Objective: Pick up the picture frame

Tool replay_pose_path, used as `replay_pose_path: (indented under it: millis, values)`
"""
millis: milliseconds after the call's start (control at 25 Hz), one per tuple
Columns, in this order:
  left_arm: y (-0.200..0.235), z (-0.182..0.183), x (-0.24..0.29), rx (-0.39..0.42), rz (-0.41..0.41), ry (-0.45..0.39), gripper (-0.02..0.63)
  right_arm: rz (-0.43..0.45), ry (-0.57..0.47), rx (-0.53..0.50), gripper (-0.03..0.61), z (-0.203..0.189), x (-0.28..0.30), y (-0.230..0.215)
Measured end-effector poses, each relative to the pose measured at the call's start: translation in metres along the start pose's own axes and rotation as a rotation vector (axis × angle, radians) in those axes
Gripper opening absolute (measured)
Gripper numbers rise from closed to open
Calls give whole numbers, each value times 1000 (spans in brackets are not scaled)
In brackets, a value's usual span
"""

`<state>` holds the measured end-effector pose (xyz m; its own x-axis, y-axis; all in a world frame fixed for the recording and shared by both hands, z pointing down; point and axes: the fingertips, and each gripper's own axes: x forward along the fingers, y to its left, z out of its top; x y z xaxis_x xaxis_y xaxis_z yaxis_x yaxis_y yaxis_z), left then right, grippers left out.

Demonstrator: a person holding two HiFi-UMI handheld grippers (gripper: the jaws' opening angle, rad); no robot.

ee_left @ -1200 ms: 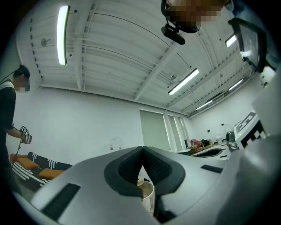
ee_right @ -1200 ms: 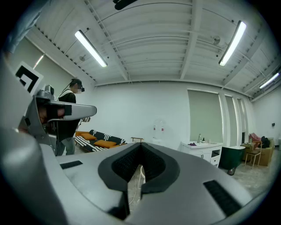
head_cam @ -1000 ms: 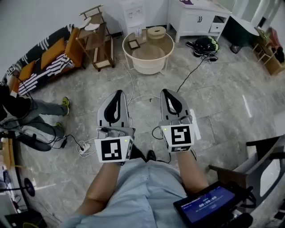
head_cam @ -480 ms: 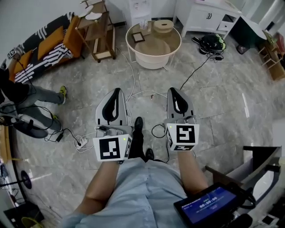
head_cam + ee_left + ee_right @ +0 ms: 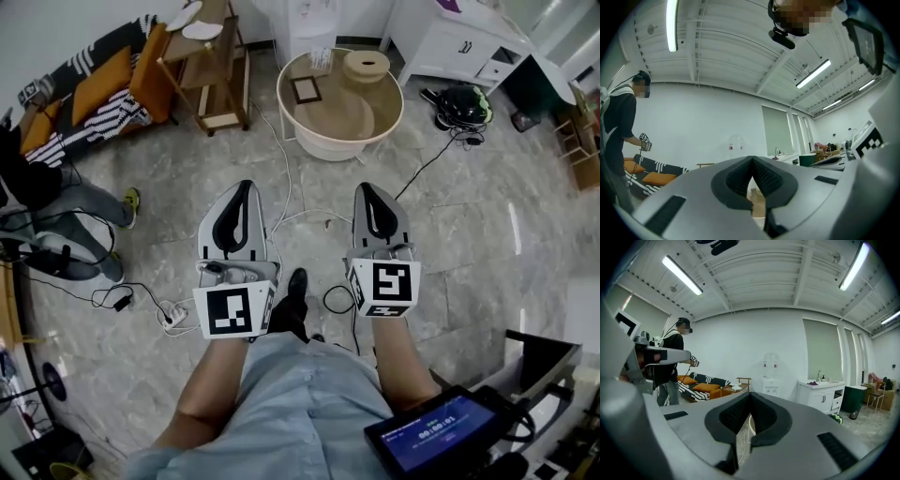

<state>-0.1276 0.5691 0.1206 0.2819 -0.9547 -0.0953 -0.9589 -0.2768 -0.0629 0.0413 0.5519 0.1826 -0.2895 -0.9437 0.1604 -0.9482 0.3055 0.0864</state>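
A small dark picture frame (image 5: 306, 89) lies flat on the round white coffee table (image 5: 323, 142) at the top centre of the head view, next to a round wooden box (image 5: 366, 66). My left gripper (image 5: 240, 191) and right gripper (image 5: 369, 195) are held side by side above the marble floor, well short of the table, both pointing toward it. Each has its jaws shut with nothing between them. In the left gripper view (image 5: 752, 161) and the right gripper view (image 5: 751, 396) the tips meet and hide most of the table.
A wooden side table (image 5: 211, 66) stands left of the round table, with a striped sofa with orange cushions (image 5: 89, 80) further left. A white cabinet (image 5: 459, 42) and a black bag (image 5: 464, 103) are at the upper right. Cables (image 5: 281, 178) and a power strip (image 5: 173, 314) lie on the floor. A person (image 5: 47, 202) stands at the left.
Both grippers have moved forward toward the round table, which now sits nearer in the head view. The jaws stayed shut.
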Motion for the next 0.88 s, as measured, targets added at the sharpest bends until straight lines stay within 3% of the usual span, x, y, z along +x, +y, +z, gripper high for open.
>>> replay_pose_path:
  millis: [400, 880]
  values:
    - [47, 19, 101, 0, -43, -69, 11, -59, -53, -28, 14, 52, 91, -24]
    - [39, -3, 179, 12, -77, -26, 11, -92, -26, 0, 14, 43, 149, -76]
